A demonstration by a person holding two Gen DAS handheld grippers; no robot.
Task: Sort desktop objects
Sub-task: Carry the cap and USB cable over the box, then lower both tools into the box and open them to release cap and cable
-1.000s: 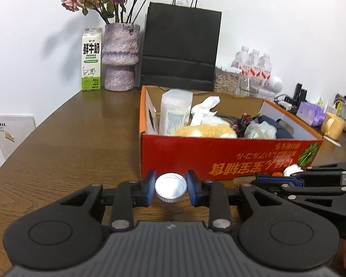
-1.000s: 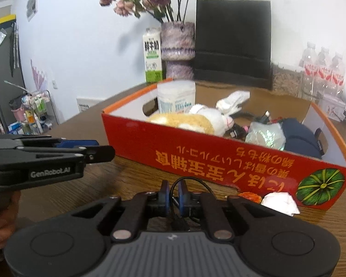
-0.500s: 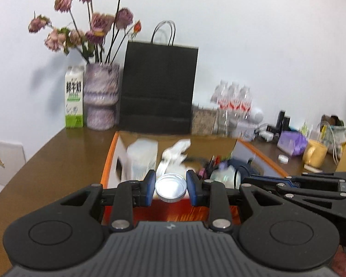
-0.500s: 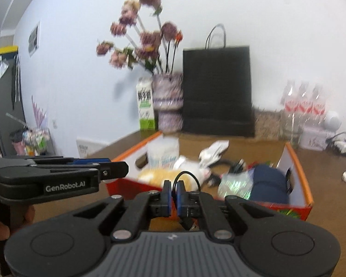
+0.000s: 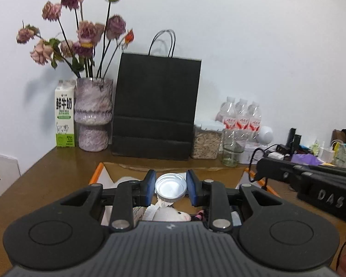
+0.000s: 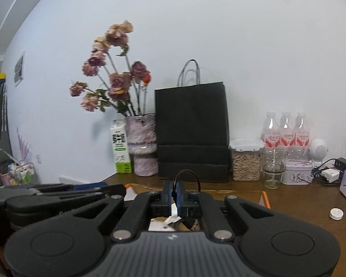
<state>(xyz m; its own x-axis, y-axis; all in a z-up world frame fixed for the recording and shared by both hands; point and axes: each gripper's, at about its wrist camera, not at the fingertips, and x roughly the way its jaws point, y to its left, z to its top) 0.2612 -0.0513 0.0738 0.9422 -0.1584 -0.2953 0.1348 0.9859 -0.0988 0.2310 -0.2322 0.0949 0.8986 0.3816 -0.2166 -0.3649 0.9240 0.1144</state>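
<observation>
My left gripper (image 5: 171, 187) is shut on a round white cap (image 5: 171, 187), held flat between its blue pads above the orange cardboard box (image 5: 96, 173). A white plush toy (image 5: 170, 215) and paper show in the box just beneath it. My right gripper (image 6: 173, 192) is shut on a thin black cable (image 6: 186, 175) that loops up above its pads; it also hangs over the box (image 6: 265, 199). In the left wrist view the right gripper's black body (image 5: 311, 182) reaches in from the right, the cable (image 5: 253, 164) hanging from its tip. In the right wrist view the left gripper's body (image 6: 57, 196) lies at the left.
Along the wall stand a milk carton (image 5: 64, 117), a vase of dried flowers (image 5: 93, 113), a black paper bag (image 5: 156, 108), a jar of seeds (image 5: 206, 140), a glass (image 5: 233, 152) and water bottles (image 5: 242, 117). A small white cap (image 6: 336, 213) lies on the table right of the box.
Both grippers have risen from table level in front of the box to above its open top, still holding the cap and the cable. The box's red front has dropped out of sight.
</observation>
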